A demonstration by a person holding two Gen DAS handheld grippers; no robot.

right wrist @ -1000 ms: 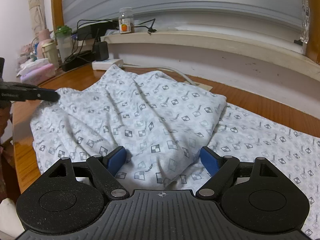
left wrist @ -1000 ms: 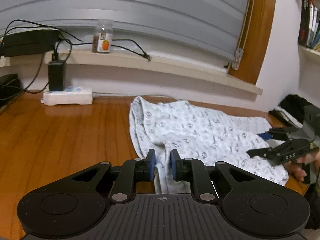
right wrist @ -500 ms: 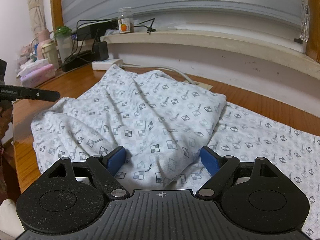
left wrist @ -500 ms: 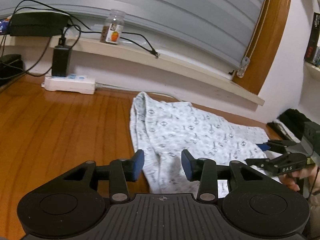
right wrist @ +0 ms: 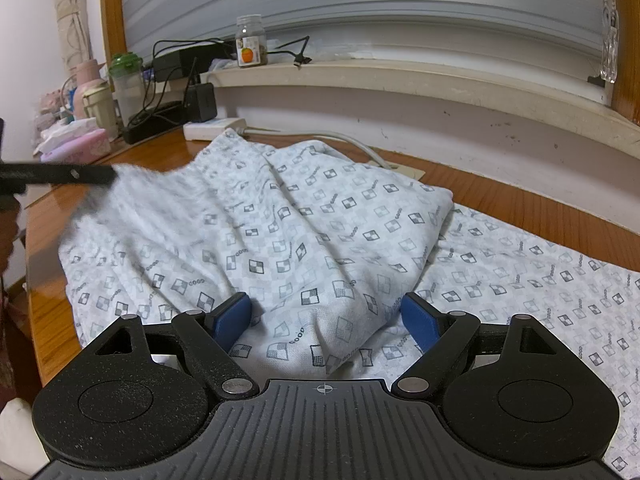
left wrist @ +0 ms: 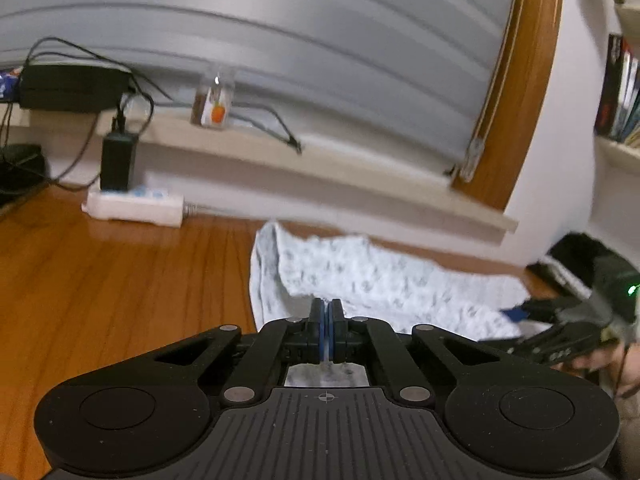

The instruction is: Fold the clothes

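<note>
A white garment (left wrist: 380,280) with a grey checked print lies spread and rumpled on the wooden desk (left wrist: 100,280). My left gripper (left wrist: 326,320) is at the garment's near edge, its jaws closing flat with a thin sliver of cloth pinched between the blue pads. In the right wrist view the left gripper (right wrist: 60,174) comes in from the left, and the cloth at its tip is raised and blurred. My right gripper (right wrist: 326,320) stands open over the garment (right wrist: 320,220), a soft fold lying loose between its fingers. It also shows at the right as my right gripper (left wrist: 508,326).
A white power strip (left wrist: 134,206) with a black adapter sits at the back left of the desk. A jar (left wrist: 212,106) and cables rest on the window sill. Bottles (right wrist: 124,80) and a pink pack (right wrist: 76,146) crowd the far left. Books (left wrist: 620,100) stand on a shelf at the right.
The left jaws spread wider, then shut on the garment's edge, and that edge has risen a little. The right gripper has not moved.
</note>
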